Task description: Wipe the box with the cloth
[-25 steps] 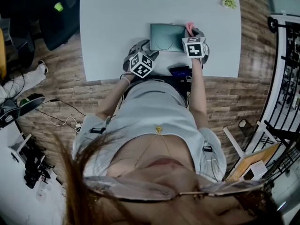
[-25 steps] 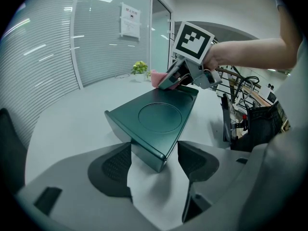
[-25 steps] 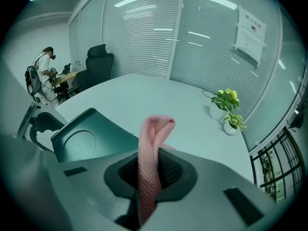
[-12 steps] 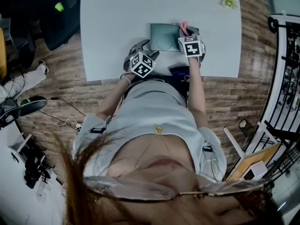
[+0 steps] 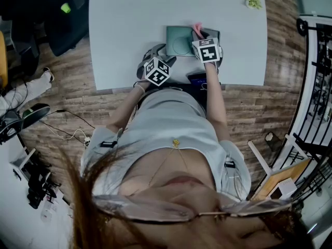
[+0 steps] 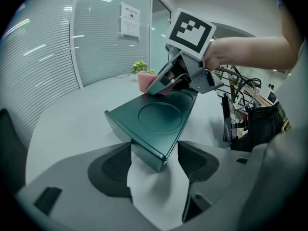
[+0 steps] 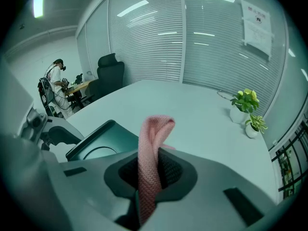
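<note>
Head view: right gripper (image 5: 202, 37) sat over the dark green flat box (image 5: 179, 41) on the pale desk (image 5: 129, 25).
Its fingers pinched a pink knitted cloth (image 7: 154, 134); left gripper (image 6: 154, 162) fingers stood apart round the box corner. Flat, even pressure looked best.

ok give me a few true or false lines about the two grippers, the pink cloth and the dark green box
1. The right gripper is shut on the pink knitted cloth. True.
2. The dark green box lies on the floor. False: it lies on the white table.
3. The left gripper is clamped shut with nothing between its jaws. False: its jaws stand apart, with a corner of the box between them.
4. Small potted plants stand near a far corner of the table. True.
</note>
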### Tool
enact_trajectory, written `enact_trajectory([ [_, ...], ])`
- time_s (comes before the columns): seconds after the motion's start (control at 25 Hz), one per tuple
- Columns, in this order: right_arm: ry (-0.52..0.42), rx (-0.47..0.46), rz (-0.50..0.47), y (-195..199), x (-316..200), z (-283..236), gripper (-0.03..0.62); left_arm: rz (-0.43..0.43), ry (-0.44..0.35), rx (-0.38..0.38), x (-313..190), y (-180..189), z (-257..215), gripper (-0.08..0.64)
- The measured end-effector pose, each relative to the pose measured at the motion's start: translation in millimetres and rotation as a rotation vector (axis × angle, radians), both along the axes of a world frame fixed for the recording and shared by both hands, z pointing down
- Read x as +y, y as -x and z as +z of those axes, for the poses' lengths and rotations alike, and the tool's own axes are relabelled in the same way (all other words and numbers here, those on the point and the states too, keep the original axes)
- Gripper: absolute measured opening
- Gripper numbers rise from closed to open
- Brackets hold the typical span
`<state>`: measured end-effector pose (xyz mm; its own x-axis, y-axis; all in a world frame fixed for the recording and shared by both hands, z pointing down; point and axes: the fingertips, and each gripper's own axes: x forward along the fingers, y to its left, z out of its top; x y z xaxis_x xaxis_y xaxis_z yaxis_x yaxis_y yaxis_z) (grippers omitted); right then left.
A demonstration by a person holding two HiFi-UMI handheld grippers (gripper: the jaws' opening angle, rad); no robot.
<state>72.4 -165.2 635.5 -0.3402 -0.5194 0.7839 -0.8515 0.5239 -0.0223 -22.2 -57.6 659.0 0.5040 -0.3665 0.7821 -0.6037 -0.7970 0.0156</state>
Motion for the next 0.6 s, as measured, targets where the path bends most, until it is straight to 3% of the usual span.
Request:
enact_trajectory([
  [0.6, 0.011, -0.059, -0.065, 45, 3, -1, 0.043, -0.002, 0.002, -0.001, 1, 0, 0, 0.305],
])
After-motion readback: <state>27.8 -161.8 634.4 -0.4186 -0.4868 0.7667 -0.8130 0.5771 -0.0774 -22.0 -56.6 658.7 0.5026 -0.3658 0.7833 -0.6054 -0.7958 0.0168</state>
